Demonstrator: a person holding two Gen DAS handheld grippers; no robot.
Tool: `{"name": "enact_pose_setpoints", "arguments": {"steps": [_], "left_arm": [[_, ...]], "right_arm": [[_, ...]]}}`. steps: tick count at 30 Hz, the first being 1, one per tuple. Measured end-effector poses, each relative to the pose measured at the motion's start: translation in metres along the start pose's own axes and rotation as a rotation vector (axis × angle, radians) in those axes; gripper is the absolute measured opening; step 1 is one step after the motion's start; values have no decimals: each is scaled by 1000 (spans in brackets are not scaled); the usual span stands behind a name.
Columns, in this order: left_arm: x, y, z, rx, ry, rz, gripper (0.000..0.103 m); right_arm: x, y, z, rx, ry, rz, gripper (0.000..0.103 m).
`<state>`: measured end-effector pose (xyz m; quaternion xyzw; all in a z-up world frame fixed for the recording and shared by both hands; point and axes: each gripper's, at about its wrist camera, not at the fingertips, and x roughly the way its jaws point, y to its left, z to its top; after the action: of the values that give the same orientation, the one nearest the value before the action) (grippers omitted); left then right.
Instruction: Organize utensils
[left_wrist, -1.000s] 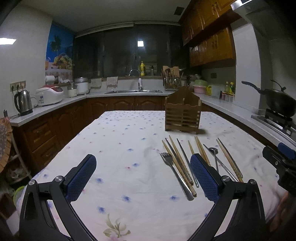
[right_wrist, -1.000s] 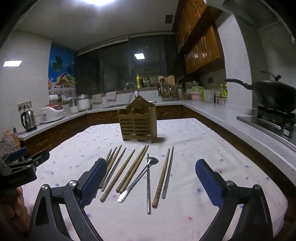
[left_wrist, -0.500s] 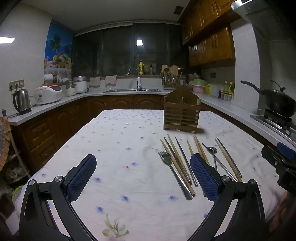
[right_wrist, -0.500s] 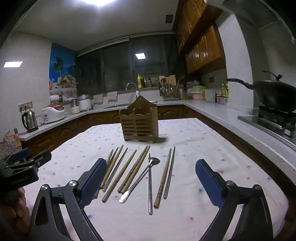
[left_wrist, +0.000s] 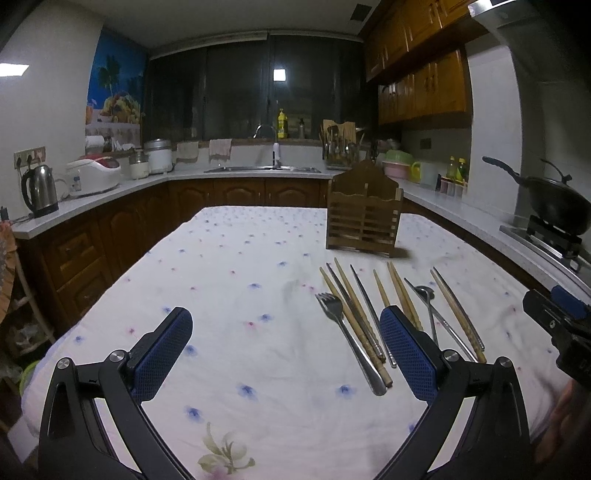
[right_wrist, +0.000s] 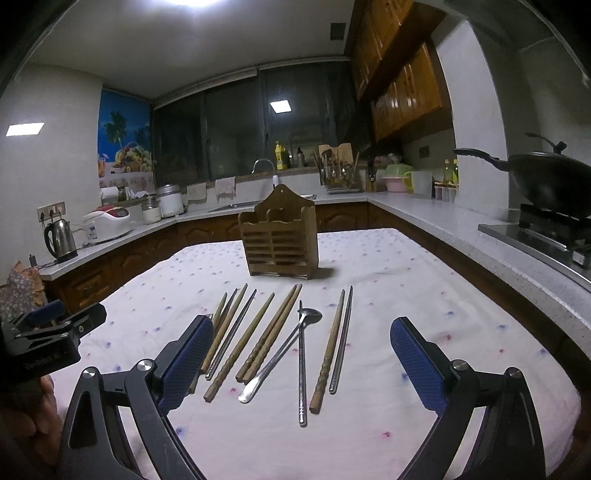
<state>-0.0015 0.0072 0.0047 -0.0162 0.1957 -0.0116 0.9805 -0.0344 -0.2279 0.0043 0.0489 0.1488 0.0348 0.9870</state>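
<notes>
Dim kitchen counters wrap around a table draped in a white floral tablecloth (left_wrist: 236, 280). On it stands a wooden slatted utensil holder (right_wrist: 279, 240), upright, at 12 o'clock in the right wrist view and toward 1 o'clock in the left wrist view; its compartments look empty from here.

Nearer than the holder, the utensils lie flat in a loose row on the cloth, handles toward the cameras. In the right wrist view, wooden chopsticks (right_wrist: 271, 334) and metal chopsticks (right_wrist: 341, 339) alternate across the row, with a metal spoon (right_wrist: 280, 356) angled over a single steel chopstick (right_wrist: 302, 362) in the middle. A fork (left_wrist: 347, 339) lies at the row's left end, clear in the left wrist view at 3 o'clock, touching the neighbouring wooden chopsticks.

Left gripper (left_wrist: 286, 350) hovers above bare cloth at 6 o'clock, jaws spread wide and holding nothing; its right pad overlaps the chopstick row in the picture. Right gripper (right_wrist: 301, 360) hovers over the utensil row, likewise spread wide and empty, with the spoon and several chopsticks between its fingers.

A kettle (right_wrist: 61, 238) sits on the counter at 9 o'clock and a wok (right_wrist: 543, 182) on the stove at 2 o'clock.
</notes>
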Motion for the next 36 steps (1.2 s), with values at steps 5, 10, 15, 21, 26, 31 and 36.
{"name": "enact_pose_setpoints", "arguments": {"steps": [5,10,15,21,26,31,36], "left_arm": [[6,1,0,-8,22,-13,103],[15,2,3,-25,59,-40,103],[32,5,11,-52,117,-87,103],[61,8,22,-100,204,-161,99],[88,4,28,-111,284,-218,84],[116,0,35,-118,373,-271,73],[146,-1,34,-132,464,-299,62]], "right_arm": [[2,-2,1,6,15,7,98],[9,-7,5,23,47,26,98],[18,-13,11,41,87,51,97],[35,-21,22,63,134,75,93],[61,-32,25,131,221,107,70],[95,-44,30,219,311,149,52],[131,-51,32,300,402,204,41]]}}
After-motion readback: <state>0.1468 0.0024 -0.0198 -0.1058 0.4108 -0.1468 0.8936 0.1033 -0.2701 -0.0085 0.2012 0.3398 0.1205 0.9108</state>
